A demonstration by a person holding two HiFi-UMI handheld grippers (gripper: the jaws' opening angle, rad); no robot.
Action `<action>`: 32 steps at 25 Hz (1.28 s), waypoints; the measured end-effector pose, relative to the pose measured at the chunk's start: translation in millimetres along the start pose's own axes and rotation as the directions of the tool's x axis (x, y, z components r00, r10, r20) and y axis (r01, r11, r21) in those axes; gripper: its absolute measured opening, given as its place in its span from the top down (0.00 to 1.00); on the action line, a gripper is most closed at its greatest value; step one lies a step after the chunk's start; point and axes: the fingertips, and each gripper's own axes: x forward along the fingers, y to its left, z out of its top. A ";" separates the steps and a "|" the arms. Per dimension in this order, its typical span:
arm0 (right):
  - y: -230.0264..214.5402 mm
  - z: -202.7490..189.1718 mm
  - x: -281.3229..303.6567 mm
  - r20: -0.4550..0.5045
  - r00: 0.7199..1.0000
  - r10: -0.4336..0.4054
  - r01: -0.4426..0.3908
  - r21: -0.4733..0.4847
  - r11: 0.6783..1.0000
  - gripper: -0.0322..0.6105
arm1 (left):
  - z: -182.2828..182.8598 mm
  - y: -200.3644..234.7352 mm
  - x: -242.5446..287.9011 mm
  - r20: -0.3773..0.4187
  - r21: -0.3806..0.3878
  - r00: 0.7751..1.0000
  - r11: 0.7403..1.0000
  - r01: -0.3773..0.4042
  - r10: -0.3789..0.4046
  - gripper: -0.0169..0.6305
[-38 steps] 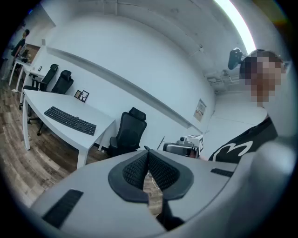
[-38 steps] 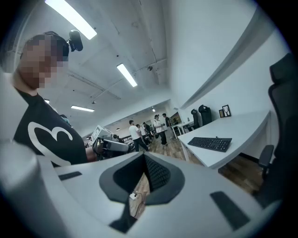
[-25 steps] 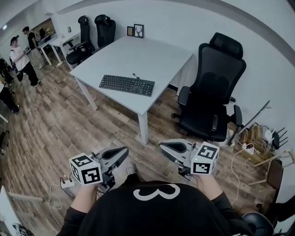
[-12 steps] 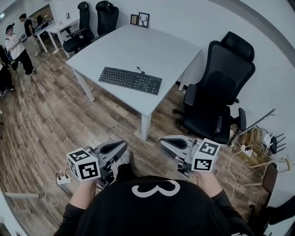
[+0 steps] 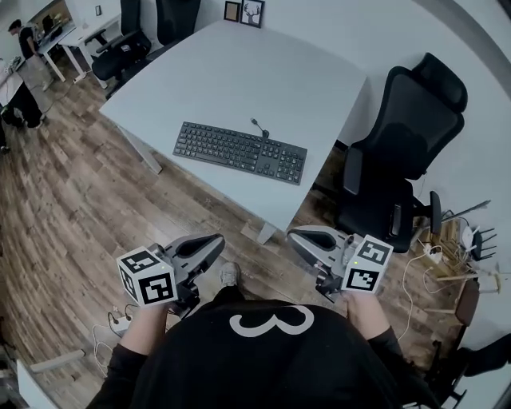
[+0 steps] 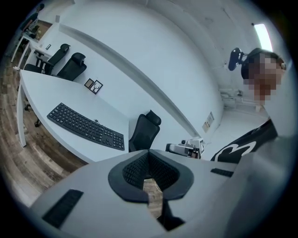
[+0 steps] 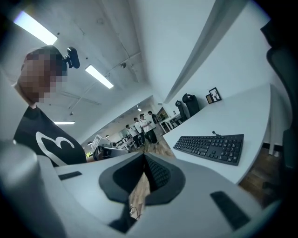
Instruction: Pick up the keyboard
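A black keyboard point(image 5: 240, 151) lies flat near the front edge of a pale grey table point(image 5: 263, 72), its cable running off the far side. It also shows as the keyboard point(image 6: 85, 126) in the left gripper view and the keyboard point(image 7: 211, 147) in the right gripper view. My left gripper point(image 5: 209, 244) and right gripper point(image 5: 302, 237) hang over the wooden floor, short of the table edge and well apart from the keyboard. Both are shut with nothing between the jaws point(image 6: 149, 163) point(image 7: 144, 168).
A black office chair point(image 5: 403, 152) stands right of the table. Cables and a power strip point(image 5: 435, 257) lie on the floor at the right, another strip point(image 5: 120, 320) at the lower left. More desks, chairs and a person point(image 5: 22, 46) are at the far left. Picture frames point(image 5: 244, 11) stand at the table's back.
The table and keyboard have come closer and lower in the head view as I moved toward them. Both grippers travelled forward with me and stayed shut.
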 end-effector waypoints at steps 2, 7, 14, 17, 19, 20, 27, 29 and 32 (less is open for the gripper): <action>-18.1 12.6 23.1 0.008 1.000 -0.018 0.018 0.019 1.000 0.94 | 19.8 25.5 3.9 -0.024 0.001 1.000 1.000 0.010 -0.010 0.95; -60.9 40.1 70.9 0.023 0.997 -0.068 0.067 0.062 0.996 0.94 | 64.2 81.9 10.7 -0.053 0.004 0.997 0.999 0.048 -0.048 0.95; -92.2 58.1 97.2 0.051 0.989 -0.138 0.132 0.103 0.986 0.94 | 95.9 139.1 13.7 -0.078 -0.015 0.995 0.998 0.067 -0.068 0.95; -104.5 56.0 94.9 0.049 0.982 -0.182 0.175 0.113 0.978 0.93 | 102.9 159.5 15.7 -0.075 -0.020 0.995 0.998 0.062 -0.064 0.95; -113.4 52.2 90.3 0.045 0.976 -0.212 0.205 0.126 0.971 0.93 | 104.8 171.7 16.4 -0.073 -0.025 0.996 0.998 0.049 -0.051 0.95; -117.4 50.0 87.8 0.045 0.974 -0.222 0.214 0.136 0.967 0.93 | 105.4 177.1 16.7 -0.073 -0.028 0.996 0.999 0.041 -0.043 0.95; -165.6 38.3 64.4 0.052 0.951 -0.303 0.287 0.205 0.936 0.93 | 110.3 222.1 30.6 -0.071 -0.038 0.996 0.997 -0.065 0.062 0.94; -179.6 37.9 60.3 0.047 0.946 -0.321 0.304 0.217 0.928 0.92 | 116.2 231.5 36.3 -0.073 -0.034 0.994 0.996 -0.083 0.080 0.93; -197.8 42.0 59.8 0.034 0.939 -0.342 0.328 0.212 0.921 0.79 | 127.6 246.7 45.6 -0.071 -0.029 0.993 0.995 -0.096 0.094 0.85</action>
